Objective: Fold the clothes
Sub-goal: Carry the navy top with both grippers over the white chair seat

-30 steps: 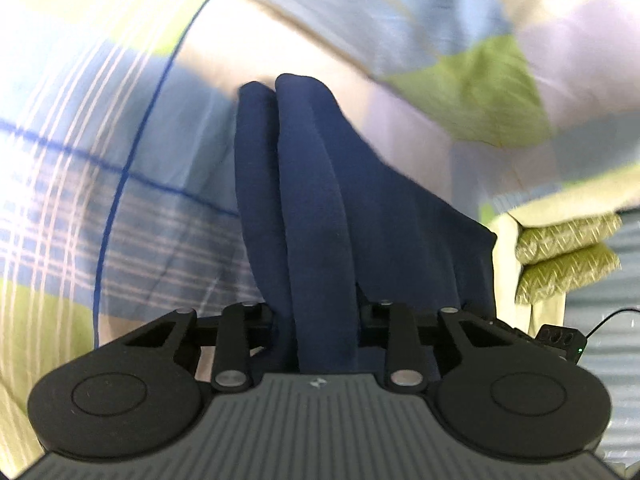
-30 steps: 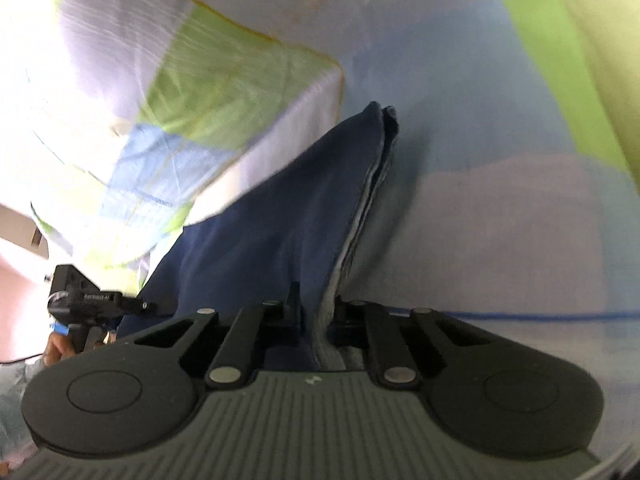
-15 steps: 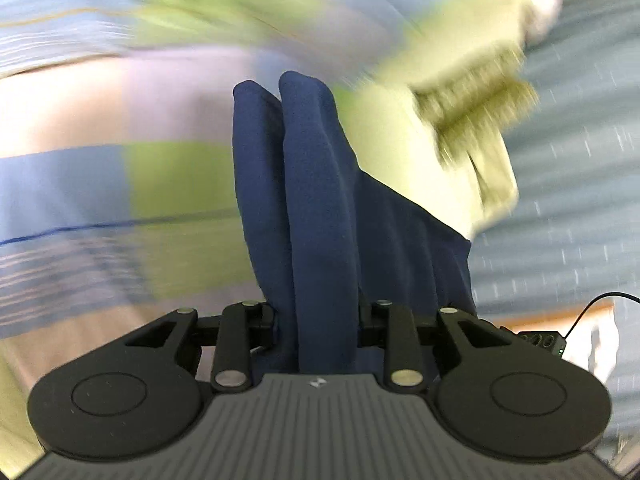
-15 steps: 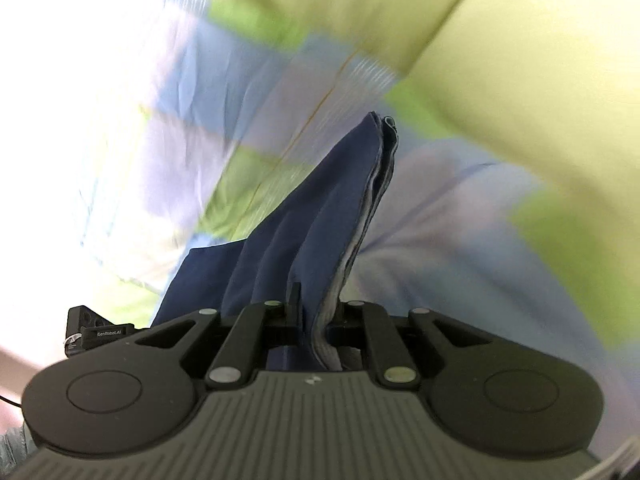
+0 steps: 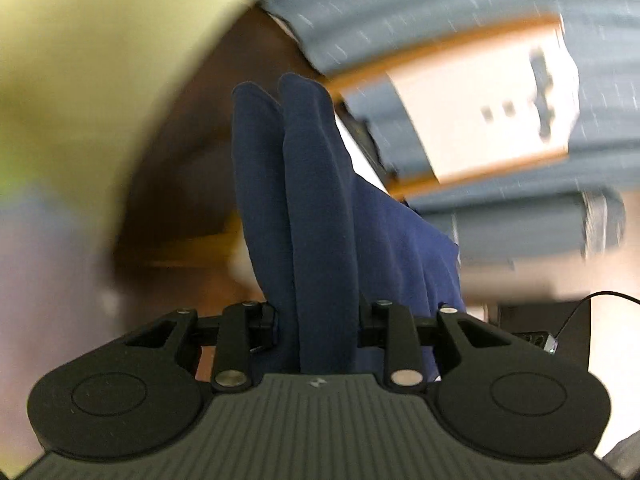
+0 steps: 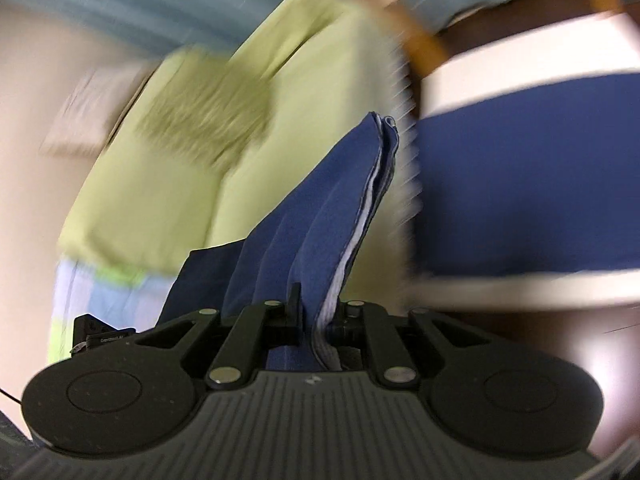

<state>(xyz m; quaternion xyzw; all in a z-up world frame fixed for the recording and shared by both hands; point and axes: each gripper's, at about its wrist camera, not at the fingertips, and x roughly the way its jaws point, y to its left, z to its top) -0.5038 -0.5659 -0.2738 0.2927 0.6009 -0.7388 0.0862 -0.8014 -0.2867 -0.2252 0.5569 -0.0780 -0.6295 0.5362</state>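
Clamped between the jaws of the left hand-held gripper (image 5: 318,320), a thick double fold of the navy garment (image 5: 316,200) was held, its jaws partly closed around the bunch. A thinner layered edge of the same cloth (image 6: 340,216) was pinched in the nearly closed right hand-held gripper (image 6: 320,316). Farther off, the yellow-green bedding (image 6: 168,184) was seen blurred.

Grippers: two, left gripper (image 5: 318,316) and right gripper (image 6: 318,312), one per wrist view
Navy garment (image 5: 312,208): one, bunched folds in each set of jaws
Yellow-green bedding (image 6: 280,120): one mass, blurred
Pale box (image 5: 492,100): one, blurred
Black cable (image 5: 592,300): one
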